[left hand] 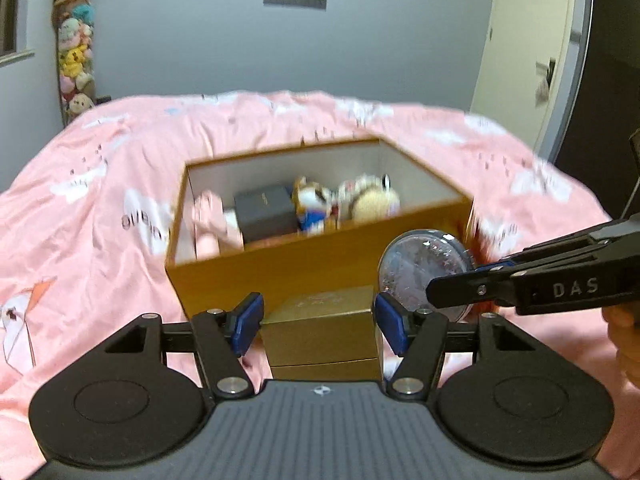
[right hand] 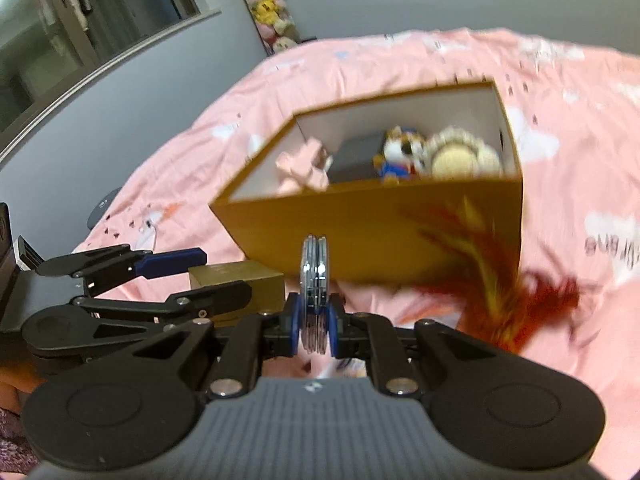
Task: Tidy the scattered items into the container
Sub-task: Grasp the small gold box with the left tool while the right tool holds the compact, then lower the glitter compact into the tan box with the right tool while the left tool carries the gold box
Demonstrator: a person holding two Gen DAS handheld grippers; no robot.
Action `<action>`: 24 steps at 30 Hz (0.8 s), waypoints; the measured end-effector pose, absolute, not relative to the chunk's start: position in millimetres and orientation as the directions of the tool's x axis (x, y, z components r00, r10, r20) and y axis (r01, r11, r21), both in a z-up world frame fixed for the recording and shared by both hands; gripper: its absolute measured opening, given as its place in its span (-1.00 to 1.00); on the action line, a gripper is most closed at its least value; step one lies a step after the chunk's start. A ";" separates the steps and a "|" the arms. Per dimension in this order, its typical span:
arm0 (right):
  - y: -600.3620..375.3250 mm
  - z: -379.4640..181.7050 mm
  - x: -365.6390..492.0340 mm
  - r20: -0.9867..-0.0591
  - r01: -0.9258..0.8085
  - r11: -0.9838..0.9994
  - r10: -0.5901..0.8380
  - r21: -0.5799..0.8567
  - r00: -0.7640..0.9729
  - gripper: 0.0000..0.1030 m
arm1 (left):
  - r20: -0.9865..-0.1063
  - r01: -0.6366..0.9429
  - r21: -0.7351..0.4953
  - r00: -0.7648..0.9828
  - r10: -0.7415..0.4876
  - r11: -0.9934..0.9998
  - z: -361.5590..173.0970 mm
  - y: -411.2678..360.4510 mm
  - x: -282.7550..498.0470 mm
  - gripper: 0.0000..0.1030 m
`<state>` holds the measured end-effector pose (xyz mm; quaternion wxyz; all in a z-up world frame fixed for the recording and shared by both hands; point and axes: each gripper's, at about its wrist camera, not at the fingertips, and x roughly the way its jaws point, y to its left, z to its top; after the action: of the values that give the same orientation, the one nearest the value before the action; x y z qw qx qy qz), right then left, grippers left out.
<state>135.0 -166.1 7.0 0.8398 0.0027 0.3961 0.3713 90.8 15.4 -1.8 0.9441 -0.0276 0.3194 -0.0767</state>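
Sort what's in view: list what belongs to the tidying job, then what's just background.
Job: orange box, small gold box in left gripper, round clear disc in right gripper, red feather toy.
Background: pink duvet, hanging plush toys, door.

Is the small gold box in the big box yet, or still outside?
Outside. The small gold box sits between the left tool's pads, in front of the big box's wall.

One open brown box [left hand: 304,268] holds one dark grey case [left hand: 266,212], two plush toys [left hand: 316,204] and one pink item [left hand: 210,220]. Outside it: one gold box [left hand: 324,328], one round disc [left hand: 424,268], one red feather tuft [right hand: 504,292].
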 end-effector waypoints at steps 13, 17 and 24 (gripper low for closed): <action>-136.2 69.2 170.5 -0.616 -0.694 0.701 0.621 0.162 0.484 -0.70 | -0.529 0.100 -0.106 0.837 -0.141 0.989 40.2 42.0 124.1 0.39; -122.5 75.2 200.6 -0.639 -0.679 0.709 0.614 0.188 0.464 -0.70 | -0.532 0.095 -0.098 0.836 -0.133 0.991 44.4 58.0 143.8 0.38; -102.9 52.3 263.1 -0.726 -0.589 0.732 0.604 0.342 0.329 -0.70 | -0.565 0.087 -0.155 0.809 -0.160 0.984 33.9 85.9 179.7 0.38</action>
<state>263.1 -102.9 52.3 0.8151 0.0083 0.4490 0.3660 179.7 85.9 33.9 0.9492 -0.0609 0.3019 -0.0652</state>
